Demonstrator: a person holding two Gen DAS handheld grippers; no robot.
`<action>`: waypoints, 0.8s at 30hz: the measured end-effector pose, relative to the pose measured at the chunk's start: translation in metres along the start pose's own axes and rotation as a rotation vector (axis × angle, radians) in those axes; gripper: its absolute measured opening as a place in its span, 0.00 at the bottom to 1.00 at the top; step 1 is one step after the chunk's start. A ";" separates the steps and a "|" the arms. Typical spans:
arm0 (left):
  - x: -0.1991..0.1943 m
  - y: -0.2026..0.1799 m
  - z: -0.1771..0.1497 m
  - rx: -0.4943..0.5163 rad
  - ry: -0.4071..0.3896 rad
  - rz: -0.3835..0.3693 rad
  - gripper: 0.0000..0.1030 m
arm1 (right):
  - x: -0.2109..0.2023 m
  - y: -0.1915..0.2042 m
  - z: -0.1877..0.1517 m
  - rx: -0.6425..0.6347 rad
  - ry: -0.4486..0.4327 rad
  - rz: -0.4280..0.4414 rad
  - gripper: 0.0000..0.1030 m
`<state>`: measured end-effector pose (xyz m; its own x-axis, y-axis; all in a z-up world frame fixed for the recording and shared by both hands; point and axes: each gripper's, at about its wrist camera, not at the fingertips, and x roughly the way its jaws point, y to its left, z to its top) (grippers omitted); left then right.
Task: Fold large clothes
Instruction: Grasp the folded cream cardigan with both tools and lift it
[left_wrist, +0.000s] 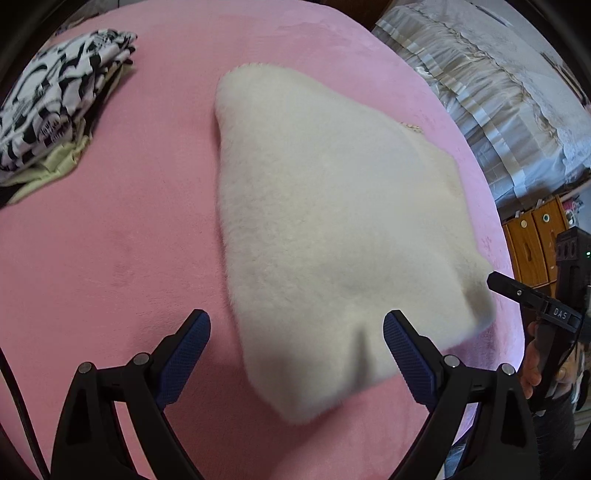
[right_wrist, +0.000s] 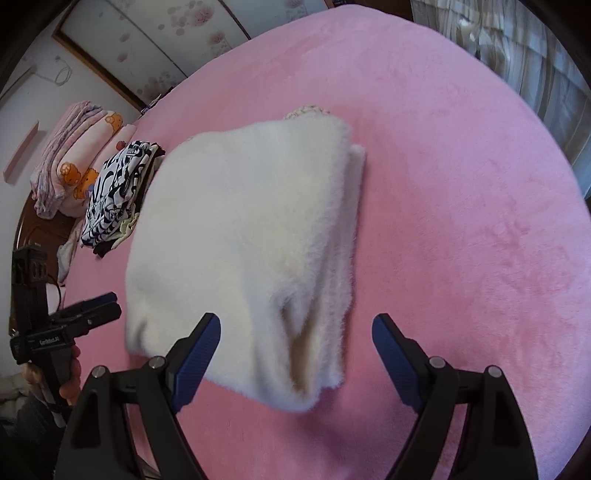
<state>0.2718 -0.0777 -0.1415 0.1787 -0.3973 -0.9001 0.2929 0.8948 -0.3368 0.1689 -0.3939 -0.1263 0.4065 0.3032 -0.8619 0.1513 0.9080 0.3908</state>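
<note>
A fluffy white garment (left_wrist: 325, 229) lies folded into a thick block on the pink bed cover (left_wrist: 110, 240). It also shows in the right wrist view (right_wrist: 243, 240), with its layered edges toward the near right. My left gripper (left_wrist: 297, 328) is open and empty, just short of the garment's near edge. My right gripper (right_wrist: 295, 332) is open and empty, its fingers on either side of the garment's near corner, holding nothing. The right gripper shows at the left view's right edge (left_wrist: 517, 291); the left gripper shows at the right view's left edge (right_wrist: 88, 306).
A stack of folded clothes topped by a black-and-white print (left_wrist: 55, 96) sits at the bed's far left, also in the right wrist view (right_wrist: 114, 192). Rolled pink blankets (right_wrist: 77, 155) lie beyond it. A second bed with grey ruffled cover (left_wrist: 498, 92) and wooden drawers (left_wrist: 532, 240) stand at right.
</note>
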 end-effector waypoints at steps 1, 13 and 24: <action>0.005 0.003 0.002 -0.008 0.004 -0.009 0.91 | 0.006 -0.004 0.003 0.010 0.004 0.009 0.82; 0.068 0.019 0.018 -0.022 0.022 -0.180 1.00 | 0.088 -0.023 0.037 0.018 0.067 0.266 0.82; 0.081 0.018 0.022 -0.013 0.027 -0.216 1.00 | 0.118 -0.003 0.052 -0.036 0.114 0.314 1.00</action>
<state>0.3120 -0.0983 -0.2143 0.0880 -0.5751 -0.8134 0.3100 0.7918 -0.5263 0.2633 -0.3757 -0.2126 0.3242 0.5985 -0.7326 0.0017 0.7741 0.6331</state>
